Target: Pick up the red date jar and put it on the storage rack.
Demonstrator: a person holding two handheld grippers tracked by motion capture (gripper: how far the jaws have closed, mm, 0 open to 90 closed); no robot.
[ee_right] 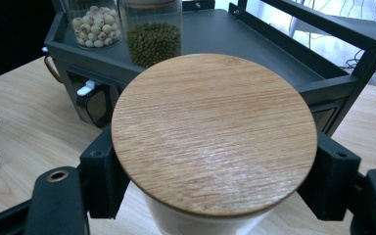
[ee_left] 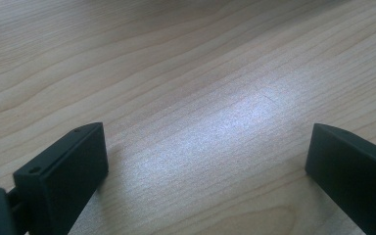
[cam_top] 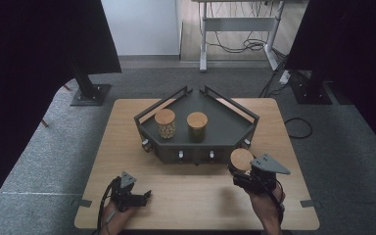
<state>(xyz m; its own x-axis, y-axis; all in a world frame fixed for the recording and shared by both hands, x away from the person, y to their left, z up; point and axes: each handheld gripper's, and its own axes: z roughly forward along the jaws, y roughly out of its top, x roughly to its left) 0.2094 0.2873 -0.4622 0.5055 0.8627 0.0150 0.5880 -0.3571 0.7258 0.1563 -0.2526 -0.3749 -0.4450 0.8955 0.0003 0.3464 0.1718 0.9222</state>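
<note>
Right gripper (cam_top: 241, 172) clamped on a wood-lidded jar (ee_right: 214, 132), jaws pressing its sides just under the lid, near the right front corner of the dark tray (cam_top: 225, 128). Left gripper (cam_top: 136, 197) low over the worktop (cam_top: 191, 196) at near left, jaws wide apart, holding nothing. Two more jars (cam_top: 165, 122) (cam_top: 197, 126) standing inside the tray.

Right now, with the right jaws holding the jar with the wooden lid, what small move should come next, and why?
Probably lift the jar forward over the tray's front rail. The right gripper is shut on it just short of the tray, where two jars already stand and bare floor remains at their right.
</note>
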